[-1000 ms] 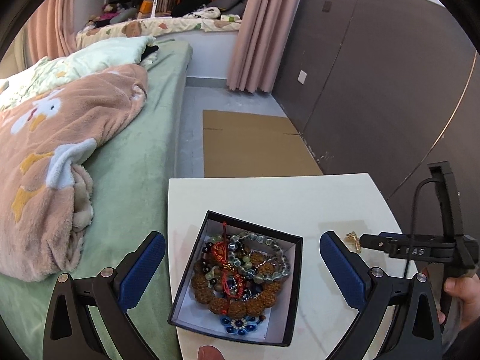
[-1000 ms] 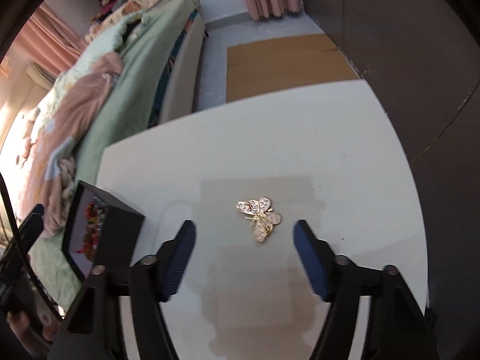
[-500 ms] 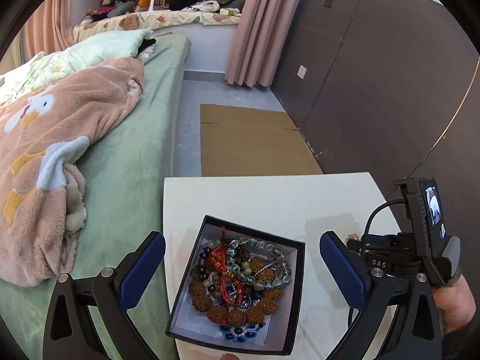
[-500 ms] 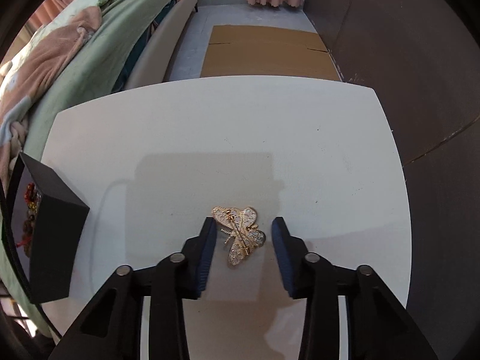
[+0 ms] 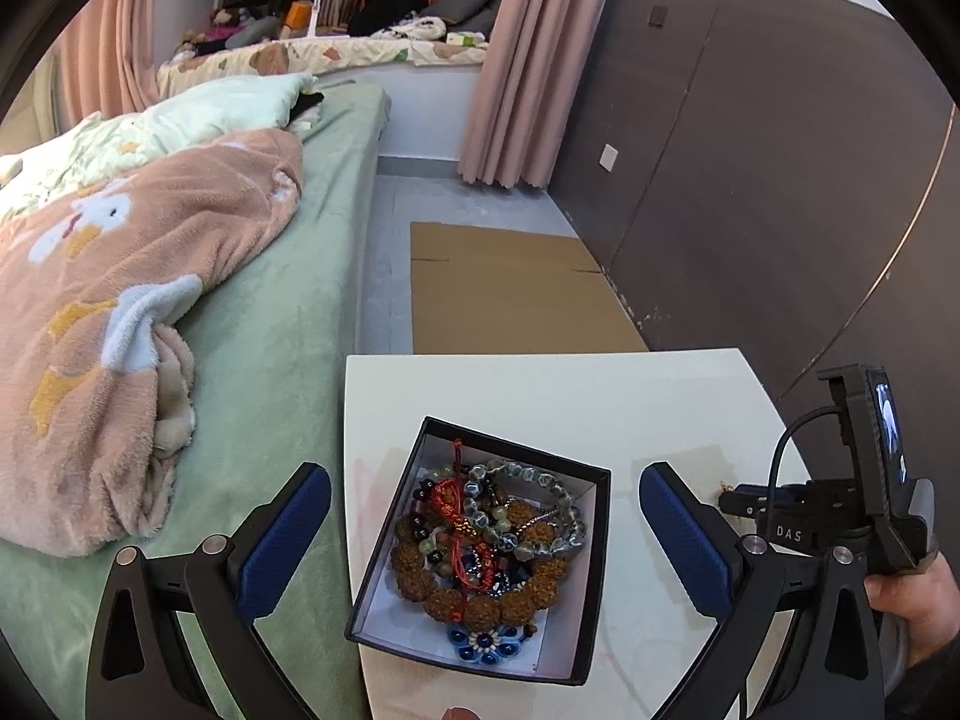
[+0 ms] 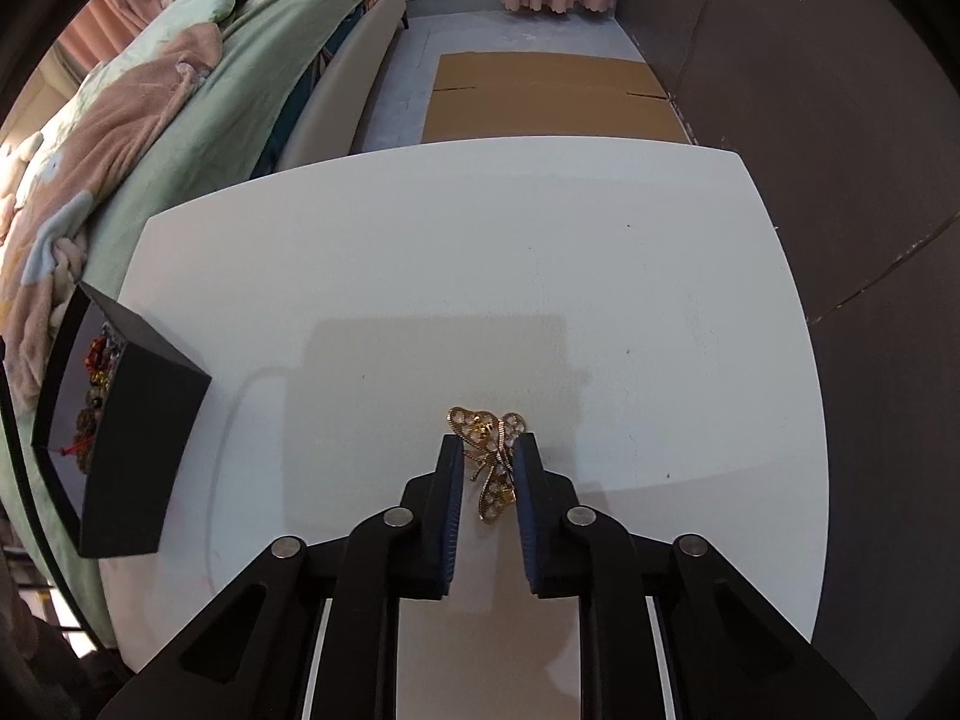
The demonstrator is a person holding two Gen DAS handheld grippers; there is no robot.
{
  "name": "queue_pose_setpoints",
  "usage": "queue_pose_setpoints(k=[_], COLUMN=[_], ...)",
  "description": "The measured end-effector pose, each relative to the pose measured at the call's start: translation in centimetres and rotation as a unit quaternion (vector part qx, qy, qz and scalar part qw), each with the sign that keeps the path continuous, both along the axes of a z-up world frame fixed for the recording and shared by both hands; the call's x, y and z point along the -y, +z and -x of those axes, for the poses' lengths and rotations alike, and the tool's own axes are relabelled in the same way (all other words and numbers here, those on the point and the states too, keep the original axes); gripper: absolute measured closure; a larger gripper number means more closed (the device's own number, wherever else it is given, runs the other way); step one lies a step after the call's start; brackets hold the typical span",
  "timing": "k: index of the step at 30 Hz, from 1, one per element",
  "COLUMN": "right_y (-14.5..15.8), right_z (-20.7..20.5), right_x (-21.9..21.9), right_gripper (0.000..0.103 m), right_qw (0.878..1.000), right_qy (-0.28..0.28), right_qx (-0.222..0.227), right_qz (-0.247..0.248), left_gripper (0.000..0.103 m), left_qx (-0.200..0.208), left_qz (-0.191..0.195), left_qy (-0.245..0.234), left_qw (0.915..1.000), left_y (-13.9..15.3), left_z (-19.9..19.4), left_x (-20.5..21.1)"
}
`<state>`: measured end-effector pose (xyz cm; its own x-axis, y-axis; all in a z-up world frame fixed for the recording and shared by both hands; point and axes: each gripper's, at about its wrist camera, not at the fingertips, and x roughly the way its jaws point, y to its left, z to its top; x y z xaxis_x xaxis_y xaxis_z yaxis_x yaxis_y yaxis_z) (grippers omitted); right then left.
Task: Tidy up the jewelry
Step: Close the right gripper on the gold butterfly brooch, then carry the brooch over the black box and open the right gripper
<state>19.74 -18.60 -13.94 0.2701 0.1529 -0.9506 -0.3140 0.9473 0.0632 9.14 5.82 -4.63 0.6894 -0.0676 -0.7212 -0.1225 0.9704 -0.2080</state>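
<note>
On the white desk (image 6: 540, 252), near edge, my right gripper (image 6: 487, 471) is closing around the gold butterfly brooch (image 6: 487, 450); left gripper (image 5: 483, 531) spread over the bead-filled black box (image 5: 591, 570). Brooch remains unboxed.

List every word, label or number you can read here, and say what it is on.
"DAS": white letters on the black body of the right gripper, seen in the left wrist view.
Small screen on that gripper: shows a picture, too small to read.
Nothing else bears readable text.
</note>
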Motion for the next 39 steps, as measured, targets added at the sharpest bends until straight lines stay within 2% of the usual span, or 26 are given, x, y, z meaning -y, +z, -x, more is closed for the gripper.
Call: queue_pose_setpoints(k=[8, 20, 30, 35, 39], right_y=[1.3, 5.6, 8.7, 9.1, 8.8], right_z=[0.7, 2.8, 4.3, 4.9, 5.1], right_x=[0.9, -0.2, -3.0, -5.0, -6.8], right_gripper=[0.089, 0.089, 0.089, 0.089, 0.089], right_qw=[1.000, 0.992, 0.975, 0.964, 0.957], right_qy=[-0.009, -0.003, 0.043, 0.064, 0.077], right_qx=[0.012, 0.058, 0.084, 0.077, 0.065], right_qz=[-0.022, -0.115, -0.202, -0.246, -0.271], left_gripper=[0.000, 0.000, 0.000, 0.000, 0.000], left_qx=[0.015, 0.033, 0.041, 0.034, 0.042], left_qz=[-0.009, -0.010, -0.003, 0.014, 0.010], left_qy=[0.007, 0.035, 0.062, 0.078, 0.085], left_qw=[0.9998, 0.9988, 0.9972, 0.9963, 0.9954], left_y=[0.6, 1.3, 1.8, 1.6, 1.9], left_z=[1.2, 2.8, 3.3, 3.5, 3.7], left_x=[0.3, -0.7, -2.8, -4.1, -4.9])
